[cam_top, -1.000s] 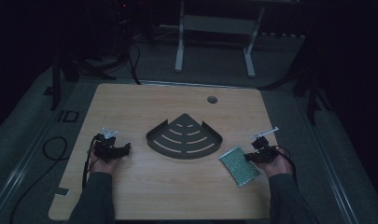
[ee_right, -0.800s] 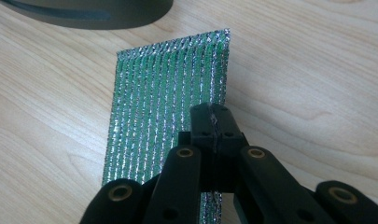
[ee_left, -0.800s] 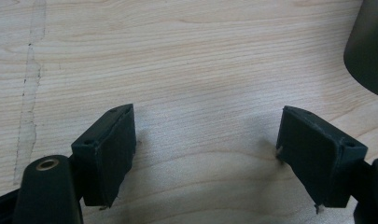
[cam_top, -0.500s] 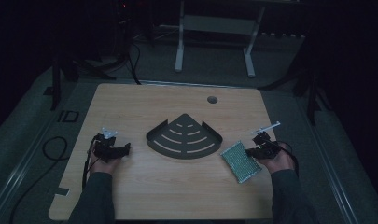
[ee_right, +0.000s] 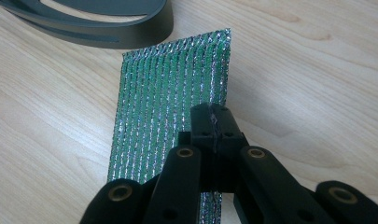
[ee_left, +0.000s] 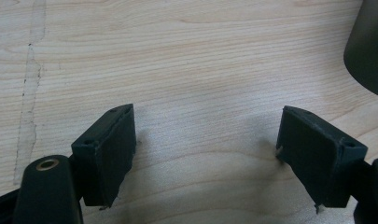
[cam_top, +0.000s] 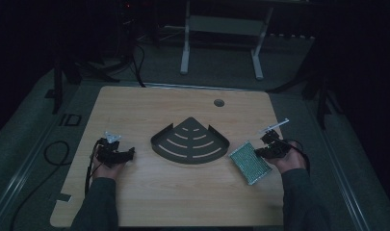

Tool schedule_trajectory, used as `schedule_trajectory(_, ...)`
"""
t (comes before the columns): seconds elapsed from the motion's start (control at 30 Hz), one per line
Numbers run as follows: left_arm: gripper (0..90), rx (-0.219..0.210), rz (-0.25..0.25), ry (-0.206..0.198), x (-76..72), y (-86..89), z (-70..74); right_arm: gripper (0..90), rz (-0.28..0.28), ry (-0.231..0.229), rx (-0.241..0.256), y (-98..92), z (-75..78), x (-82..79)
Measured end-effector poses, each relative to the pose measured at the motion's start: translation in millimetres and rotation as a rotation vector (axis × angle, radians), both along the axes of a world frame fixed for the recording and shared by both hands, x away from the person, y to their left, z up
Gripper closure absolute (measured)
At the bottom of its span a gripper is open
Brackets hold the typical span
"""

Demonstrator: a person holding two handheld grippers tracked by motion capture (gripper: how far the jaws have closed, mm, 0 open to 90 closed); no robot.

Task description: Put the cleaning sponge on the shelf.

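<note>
Dim, murky high view; bright, sharp gripper views.

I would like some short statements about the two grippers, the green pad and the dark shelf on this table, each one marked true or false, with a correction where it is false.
1. The left gripper has its jaws apart with bare wood between them. True.
2. The green scouring pad lies inside the dark corner shelf. False: it lies on the wooden table, beside the shelf's rim.
3. The right gripper has its jaws closed together over the pad. True, though whether they pinch it cannot be told.
4. The shelf has curved slots in its floor. True.
5. The left gripper holds the shelf. False: it holds nothing and is apart from the shelf.
</note>
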State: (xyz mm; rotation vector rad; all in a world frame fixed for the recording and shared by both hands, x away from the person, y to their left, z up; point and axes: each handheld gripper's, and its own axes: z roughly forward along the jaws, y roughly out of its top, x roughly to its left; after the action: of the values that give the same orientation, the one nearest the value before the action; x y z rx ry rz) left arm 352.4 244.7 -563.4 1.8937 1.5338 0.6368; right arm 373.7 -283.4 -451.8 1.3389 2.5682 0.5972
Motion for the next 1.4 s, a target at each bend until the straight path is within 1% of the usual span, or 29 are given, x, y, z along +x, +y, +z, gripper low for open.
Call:
schedule_trajectory(0.3,20.3,0.000,0.000,0.000,0.0,0.0,0.0,89.5,0.005,-0.004,-0.011,-2.2,14.4,8.4)
schedule_trajectory(0.5,20.2,0.000,0.000,0.000,0.0,0.0,0.0,89.5,0.002,-0.009,-0.016,-2.9,19.9,13.1)
schedule_trajectory(0.6,20.2,0.001,0.000,-0.001,0.1,0.1,0.0,89.5,0.002,-0.015,-0.017,-2.0,28.1,17.3)
schedule_trajectory(0.83,20.2,0.002,-0.001,0.001,0.1,0.1,0.1,89.5,0.009,-0.020,-0.013,1.8,39.7,25.4)
schedule_trajectory(1.2,20.2,0.000,-0.001,0.001,0.2,0.1,0.1,89.5,0.016,-0.016,-0.018,8.8,47.9,36.3)
schedule_trajectory(1.4,20.2,0.000,-0.001,0.000,0.2,0.1,0.0,89.5,0.024,-0.023,-0.014,14.0,53.4,40.5)
